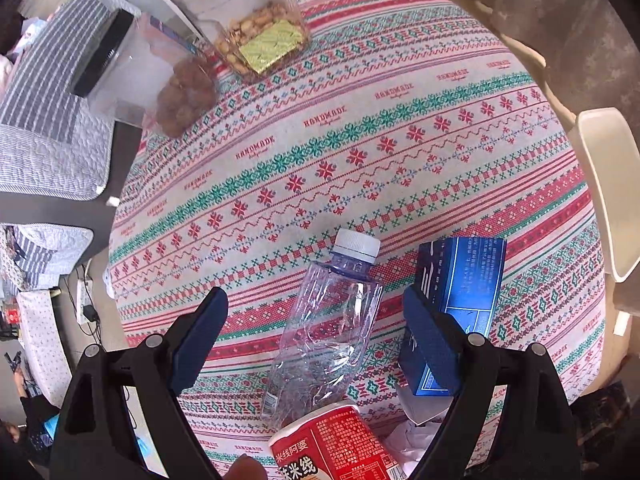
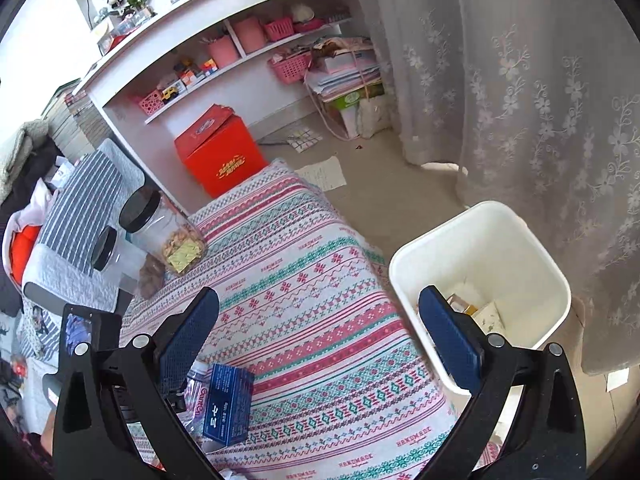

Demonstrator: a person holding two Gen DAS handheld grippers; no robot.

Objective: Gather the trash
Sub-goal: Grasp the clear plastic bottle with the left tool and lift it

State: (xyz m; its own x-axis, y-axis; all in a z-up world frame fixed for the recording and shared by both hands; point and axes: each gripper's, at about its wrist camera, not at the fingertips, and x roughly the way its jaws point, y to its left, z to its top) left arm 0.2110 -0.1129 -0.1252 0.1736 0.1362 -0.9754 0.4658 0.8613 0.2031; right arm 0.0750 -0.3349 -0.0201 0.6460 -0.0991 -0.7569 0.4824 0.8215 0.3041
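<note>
An empty clear plastic bottle with a white cap lies on the patterned tablecloth, between the fingers of my open left gripper. A blue box stands just right of it, against the right finger. A red noodle cup and crumpled white paper lie at the near edge. My right gripper is open and empty above the table. The blue box and bottle show at its lower left. A white bin with some trash inside stands beside the table on the right.
Two black-lidded clear jars with snacks stand at the table's far left corner. A red carton and papers lie on the floor beyond the table. A curtain hangs behind the bin. Striped cushions lie left.
</note>
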